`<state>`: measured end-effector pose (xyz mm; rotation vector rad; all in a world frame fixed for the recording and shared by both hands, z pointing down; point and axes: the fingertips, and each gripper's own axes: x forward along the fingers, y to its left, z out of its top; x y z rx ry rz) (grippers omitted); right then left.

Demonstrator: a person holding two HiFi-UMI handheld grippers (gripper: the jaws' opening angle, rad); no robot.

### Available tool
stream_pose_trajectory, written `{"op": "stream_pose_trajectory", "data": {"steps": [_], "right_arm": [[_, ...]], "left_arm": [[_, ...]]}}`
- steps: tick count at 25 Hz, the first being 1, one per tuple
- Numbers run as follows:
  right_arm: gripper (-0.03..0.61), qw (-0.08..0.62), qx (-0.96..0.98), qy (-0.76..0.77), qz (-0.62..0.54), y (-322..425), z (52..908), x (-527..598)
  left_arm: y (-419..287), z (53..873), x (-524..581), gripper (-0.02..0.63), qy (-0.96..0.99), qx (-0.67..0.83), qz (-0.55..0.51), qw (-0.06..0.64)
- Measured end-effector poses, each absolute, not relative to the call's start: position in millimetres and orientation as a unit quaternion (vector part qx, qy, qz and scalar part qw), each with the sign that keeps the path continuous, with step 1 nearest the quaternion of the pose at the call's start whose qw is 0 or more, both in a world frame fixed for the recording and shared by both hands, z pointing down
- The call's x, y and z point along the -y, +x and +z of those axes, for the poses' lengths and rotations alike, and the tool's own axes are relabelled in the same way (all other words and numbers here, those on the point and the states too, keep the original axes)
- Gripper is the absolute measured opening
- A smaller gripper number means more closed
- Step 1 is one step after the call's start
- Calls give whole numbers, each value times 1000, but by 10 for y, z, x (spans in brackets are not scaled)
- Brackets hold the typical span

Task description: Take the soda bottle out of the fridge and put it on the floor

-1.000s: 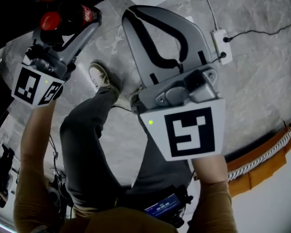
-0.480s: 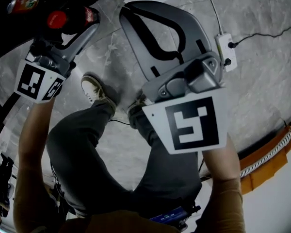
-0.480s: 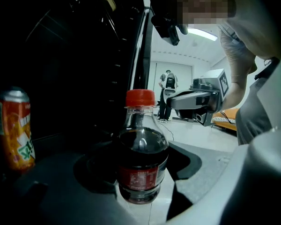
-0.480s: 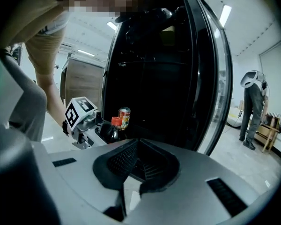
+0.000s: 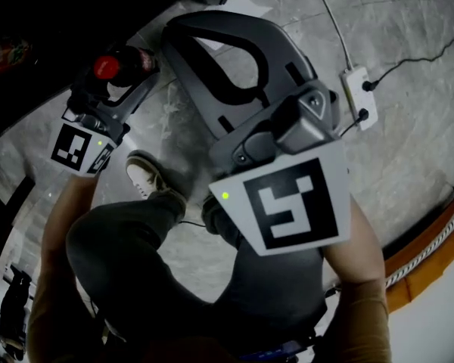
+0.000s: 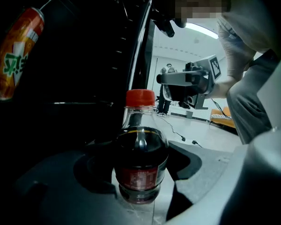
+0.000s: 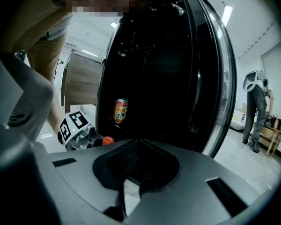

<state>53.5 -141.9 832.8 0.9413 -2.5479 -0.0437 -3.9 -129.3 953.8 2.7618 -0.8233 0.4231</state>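
Red-capped and dark with cola, the soda bottle (image 6: pixel 140 156) stands upright between the jaws of the left tongs (image 5: pixel 129 78), which pinch it low on its body, about at the label. That low grip leaves the neck and cap free and keeps the bottle vertical, which suits setting it down on its base. In the left gripper view the black inside of the fridge (image 7: pixel 150 69) fills the space behind and to the left of the bottle, with an orange can (image 6: pixel 14 55) further in. The head view shows the bottle at the edge of that dark opening, held above the grey stone floor (image 5: pixel 408 127) and not resting on it.

The right tongs (image 7: pixel 136 146) are pressed together with nothing between them. They hang in front of the open fridge, near its glass door (image 7: pixel 215 78), and appear to be simply kept clear of the carrying hand.

Judging by this, the bottle is out or nearly out of the fridge, and the lowering is not yet done. A bare patch of floor lies ahead of the person's shoe (image 5: pixel 147 176), well apart from the power strip (image 5: pixel 359 97) and its cables.
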Motion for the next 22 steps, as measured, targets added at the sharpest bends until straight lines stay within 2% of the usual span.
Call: {"op": "stream_pose_trajectory", "data": {"steps": [6,13,22], "right_arm": [[4,212,925,308,-61,375,8404,1524],[5,176,924,333,-61,392,8348,1734],[3,181,932,305,-73,274,8457,1703]], "left_arm": [[46,9905,1363,307,946,269,143,108],[74,10267,1462,307,950,262,147,90],[110,10535,1558,307,948,271,152,66]]}}
